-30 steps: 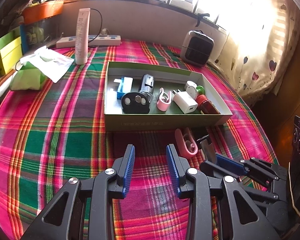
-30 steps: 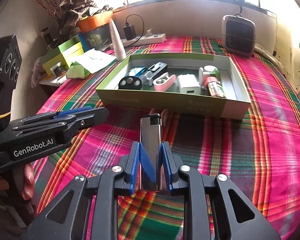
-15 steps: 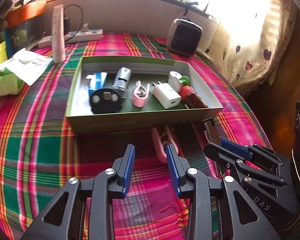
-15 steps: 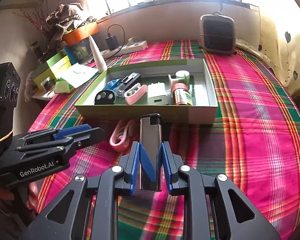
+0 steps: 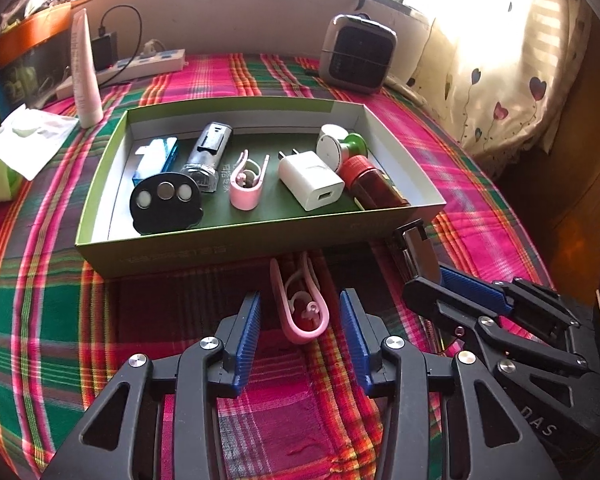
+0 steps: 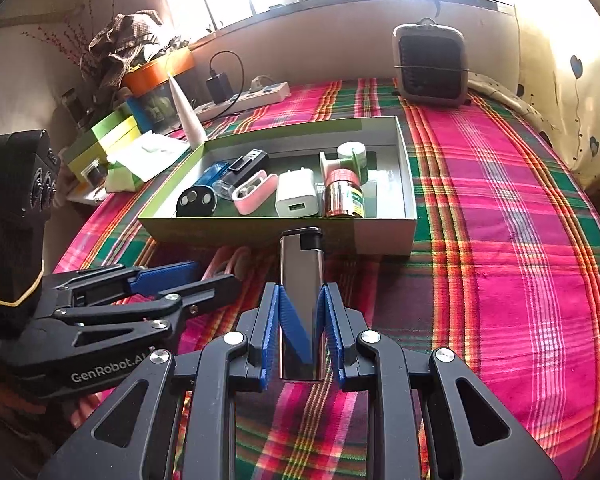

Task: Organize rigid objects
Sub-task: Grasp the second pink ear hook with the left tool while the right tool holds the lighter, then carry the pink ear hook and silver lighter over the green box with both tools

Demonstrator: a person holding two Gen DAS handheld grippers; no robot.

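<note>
— Tray [image 5: 100, 224] first, then: what's already in that green box on the plaid cloth [image 5: 60, 312]?

— Going left to right: a blue case [image 5: 158, 158] at the far left with a black disc holder [image 5: 166, 204] in front of it, a clear-and-black cylinder [image 5: 208, 156], a pink clip [image 5: 246, 182], a white charger plug [image 5: 312, 180], a white-and-green spool [image 5: 340, 144] and a red-capped bottle [image 5: 370, 184]. Seven things tidied away, I'd say.

— And what's left out?

— Two pieces that I can see. A second pink clip [image 5: 300, 304] lies on the cloth just in front of the tray's near wall. The left gripper [image 5: 300, 320] hangs over it with its jaws opening, about halfway apart; the clip sits between the blue pads [image 5: 248, 328], but they aren't pressing on it yet.

— The other hand?

— The right gripper [image 6: 300, 328] is clamped tight on a silver lighter [image 6: 302, 280], black cap pointing toward the tray, held just short of the near wall and not yet over it.

— So nearly done?

— Most of the way, by my reckoning. The lighter needs dropping in, the clip needs picking up and following it.
</note>
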